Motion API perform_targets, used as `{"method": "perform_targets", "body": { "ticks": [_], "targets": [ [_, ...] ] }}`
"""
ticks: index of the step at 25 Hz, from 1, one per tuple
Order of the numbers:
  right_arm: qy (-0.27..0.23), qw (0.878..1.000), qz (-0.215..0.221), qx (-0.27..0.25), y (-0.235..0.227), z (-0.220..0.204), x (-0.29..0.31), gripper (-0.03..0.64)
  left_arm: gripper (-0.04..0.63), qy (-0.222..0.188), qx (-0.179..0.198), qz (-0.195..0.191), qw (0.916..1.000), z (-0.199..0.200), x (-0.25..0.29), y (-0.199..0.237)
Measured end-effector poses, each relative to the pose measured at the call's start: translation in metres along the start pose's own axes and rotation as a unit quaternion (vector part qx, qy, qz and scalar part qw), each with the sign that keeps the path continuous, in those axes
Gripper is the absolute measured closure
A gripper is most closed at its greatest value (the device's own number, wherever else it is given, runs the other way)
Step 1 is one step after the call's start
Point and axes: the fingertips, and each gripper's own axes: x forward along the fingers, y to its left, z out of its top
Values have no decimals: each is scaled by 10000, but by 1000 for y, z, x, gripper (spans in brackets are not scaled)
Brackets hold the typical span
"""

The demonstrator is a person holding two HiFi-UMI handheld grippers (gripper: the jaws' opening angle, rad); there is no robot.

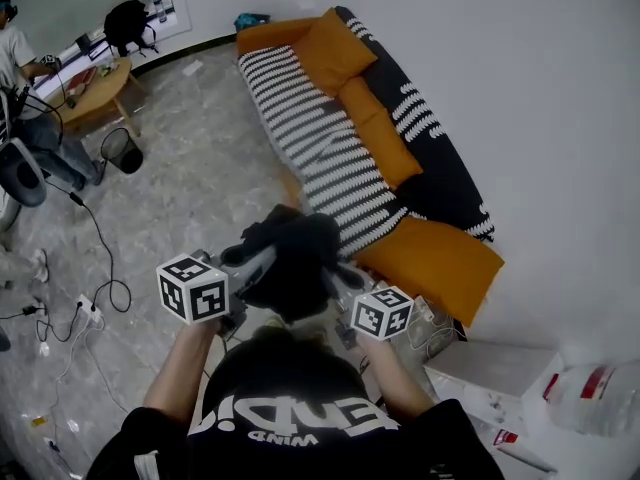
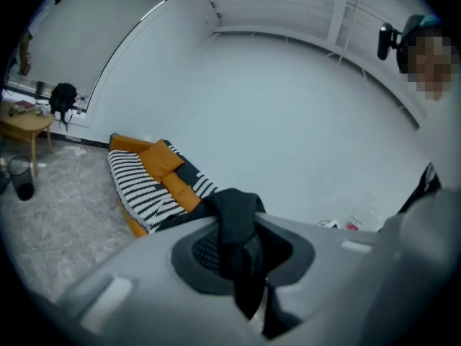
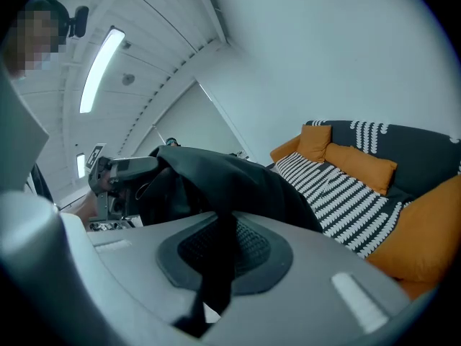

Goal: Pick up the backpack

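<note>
Backpack (image 1: 295, 253) gripped from both sides
Left gripper (image 2: 234, 254) and right gripper (image 3: 216, 254) each clamp its black fabric between nearly closed jaws.

Left gripper (image 2: 234, 256), right gripper (image 3: 218, 254), side by side; jaws clamped on backpack (image 1: 296, 256)

A black-and-white striped sofa (image 1: 330, 158) with orange cushions (image 1: 335, 48) is standing against a plain white wall (image 1: 520, 88), while a low wooden table (image 1: 95, 93) and a wire wastebasket (image 1: 121, 150) are sitting across the pale marbled floor (image 1: 200, 168) and a ceiling tube light (image 3: 101, 67) is glowing overhead.
</note>
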Motion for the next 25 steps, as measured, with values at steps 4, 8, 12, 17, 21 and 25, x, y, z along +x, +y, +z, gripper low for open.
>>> {"method": "perform_targets", "body": {
  "ticks": [4,8,12,17,21,25],
  "targets": [
    [140,9997,104,-169,6,-10,-14,598,535,-107,-65,89,9999,-12,-7,-11],
    [392,9988,-9,-307,9,-22,-28,598,535,-199,-186,38,9996,-26,-11,-21],
    [457,9984,13,-326,20,-35,-38,598,534,-226,-257,88,9994,-41,-27,-31],
    [542,9977,95,-391,24,-43,-40,598,534,-257,-364,106,9990,-52,-36,-34],
    [620,9975,104,-318,16,-53,-45,598,534,-246,-430,118,9987,-65,-28,-38],
    [728,9969,75,-292,9,-64,-49,598,534,-160,-458,123,9987,-77,-22,-40]
  ]
}}
